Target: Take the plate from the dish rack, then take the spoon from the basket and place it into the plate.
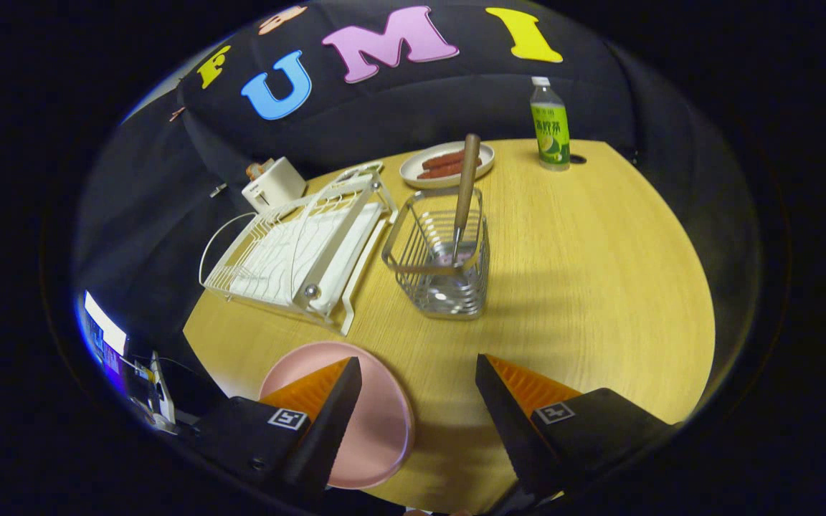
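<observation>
The gripper [419, 401] is hanging over the near part of the table [599, 287] with its fingers spread wide and nothing held between them. The pink plate [377, 423] is lying flat on the table at about seven o'clock from the gap between the fingers, and the left finger is covering part of it; whether that finger is touching the plate cannot be told. The plate is sitting out of the dish rack, so the first half of the task is judged done.

Ahead, at twelve o'clock from the fingers and well apart from them, the wire basket [442, 258] is standing upright. The spoon [464, 193] is standing in it with the bowl end down and the wooden handle rising above the rim, leaning slightly. This is judged a light, stiff object; the wooden handle should offer better grip than the thin metal neck, which looks smooth and liable to slip. The upper handle, clear of the basket wires, is judged the best place to take hold, with the fingers closing across it and lifting straight up so the bowl is not snagging on the wires.

At ten o'clock from the basket, just beside it, the white dish rack [298, 251] is sitting without any plate. Beyond the basket, at twelve o'clock, a second plate [416, 175] is holding sausages, and at one o'clock a green bottle [550, 129] is standing near the far edge.
</observation>
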